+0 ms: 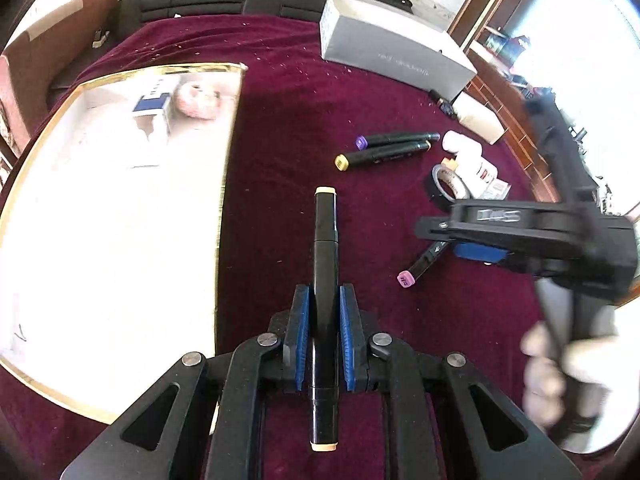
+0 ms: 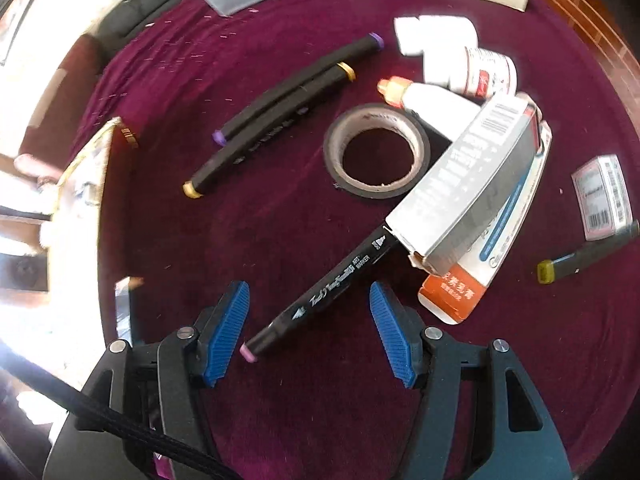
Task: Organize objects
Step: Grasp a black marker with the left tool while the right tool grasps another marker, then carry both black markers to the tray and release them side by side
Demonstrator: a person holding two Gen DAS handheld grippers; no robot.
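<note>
1. Maroon cloth (image 1: 280, 128) is covering the table.
2. The left gripper (image 1: 324, 320) is clamping a black marker with cream caps (image 1: 325, 240) above the cloth.
3. The right gripper (image 2: 310, 320) is hanging open over a pink-capped marker (image 2: 320, 292), which is lying beside a tape roll (image 2: 376, 152).

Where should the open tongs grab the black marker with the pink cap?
Best on the bare middle of the pink-capped marker, where the white writing is. It lies flat and slanted on the purple cloth, and its far end is tucked under the grey carton. So the right tongs should probably come straight down from above, one blue pad on each long side, away from the carton.
</note>
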